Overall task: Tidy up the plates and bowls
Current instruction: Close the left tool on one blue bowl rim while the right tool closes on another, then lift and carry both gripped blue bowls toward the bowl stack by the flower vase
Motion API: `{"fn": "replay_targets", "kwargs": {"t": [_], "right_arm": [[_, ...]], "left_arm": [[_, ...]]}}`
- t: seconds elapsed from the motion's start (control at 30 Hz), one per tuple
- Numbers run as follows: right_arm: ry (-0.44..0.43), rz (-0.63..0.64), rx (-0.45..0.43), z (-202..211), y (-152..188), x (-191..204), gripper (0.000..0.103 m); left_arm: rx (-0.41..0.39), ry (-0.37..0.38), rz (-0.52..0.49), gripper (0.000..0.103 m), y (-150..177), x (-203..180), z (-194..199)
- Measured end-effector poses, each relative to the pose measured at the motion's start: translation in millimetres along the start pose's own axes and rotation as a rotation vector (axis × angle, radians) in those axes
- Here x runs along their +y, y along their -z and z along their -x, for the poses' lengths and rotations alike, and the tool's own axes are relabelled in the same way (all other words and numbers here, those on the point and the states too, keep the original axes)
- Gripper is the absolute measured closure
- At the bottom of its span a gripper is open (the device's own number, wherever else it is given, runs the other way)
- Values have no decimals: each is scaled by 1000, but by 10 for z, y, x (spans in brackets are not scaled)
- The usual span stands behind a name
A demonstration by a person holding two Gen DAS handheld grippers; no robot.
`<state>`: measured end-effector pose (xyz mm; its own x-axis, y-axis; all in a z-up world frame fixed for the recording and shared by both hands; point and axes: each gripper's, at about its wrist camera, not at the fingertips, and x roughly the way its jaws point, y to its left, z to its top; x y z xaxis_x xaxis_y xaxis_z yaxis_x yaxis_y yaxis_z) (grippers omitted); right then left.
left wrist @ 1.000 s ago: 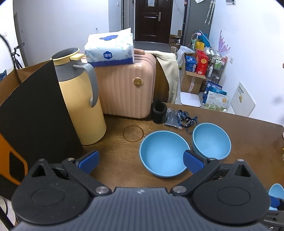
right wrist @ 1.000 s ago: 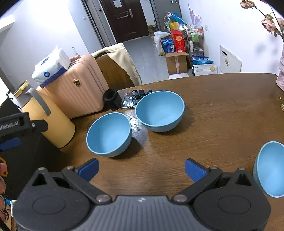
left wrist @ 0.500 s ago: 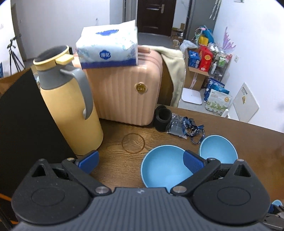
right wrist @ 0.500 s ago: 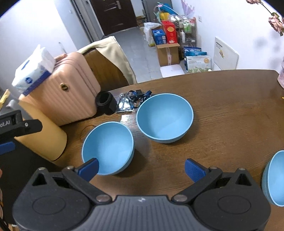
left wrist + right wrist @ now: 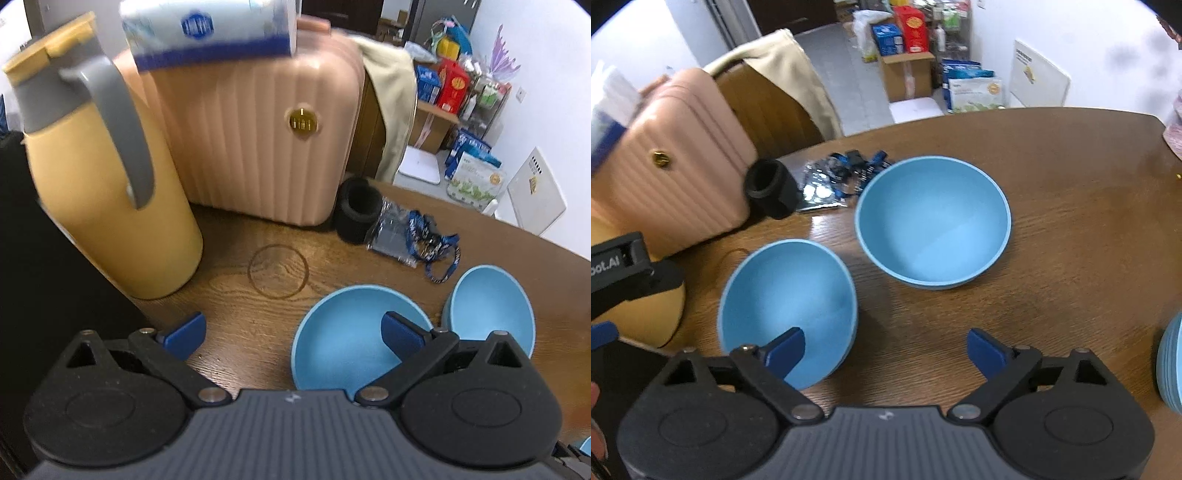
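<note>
Two blue bowls stand on the brown wooden table (image 5: 1071, 192). The near bowl (image 5: 347, 343) (image 5: 786, 306) lies under my left gripper (image 5: 293, 332), which is open with its right finger over the bowl's inside. The far bowl (image 5: 487, 310) (image 5: 932, 225) stands upright beside it. My right gripper (image 5: 886, 350) is open and empty, low over the table, its left finger over the near bowl's rim. A stack of blue dishes (image 5: 1171, 362) shows at the right edge of the right wrist view.
A yellow thermos jug (image 5: 107, 177), a pink ribbed case (image 5: 258, 136) with a tissue pack (image 5: 210, 29) on top, a black cup (image 5: 356, 210) and a bag with a blue lanyard (image 5: 417, 236) stand behind the bowls. A black panel (image 5: 44, 280) is at left.
Both grippers have moved forward and lower toward the bowls. The bowls now appear larger and nearer, and each gripper has a finger over the near bowl. Both stay open.
</note>
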<state>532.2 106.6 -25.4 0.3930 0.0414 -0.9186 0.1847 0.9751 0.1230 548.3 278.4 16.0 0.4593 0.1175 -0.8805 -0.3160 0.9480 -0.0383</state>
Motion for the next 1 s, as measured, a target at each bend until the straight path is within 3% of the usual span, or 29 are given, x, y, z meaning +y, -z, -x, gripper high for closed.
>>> {"fn": "replay_targets", "kwargs": {"t": [0.23, 0.3, 0.53, 0.7, 0.87, 1.0], "right_arm": [[36, -9, 37, -300, -19, 57, 23], [41, -15, 50, -376, -21, 78, 38], [47, -15, 72, -553, -19, 132, 52], [25, -34, 77, -657, -15, 140, 67], [24, -32, 74, -736, -10, 188, 76], [7, -22, 73, -785, -9, 235, 88]], "left_arm": [[39, 0, 23, 1, 22, 26, -349], [45, 0, 17, 3, 33, 16, -434], [84, 1, 4, 18, 85, -1, -723], [94, 17, -11, 33, 121, -7, -877], [99, 38, -29, 59, 149, -39, -972], [59, 55, -44, 72, 167, -61, -987]]}}
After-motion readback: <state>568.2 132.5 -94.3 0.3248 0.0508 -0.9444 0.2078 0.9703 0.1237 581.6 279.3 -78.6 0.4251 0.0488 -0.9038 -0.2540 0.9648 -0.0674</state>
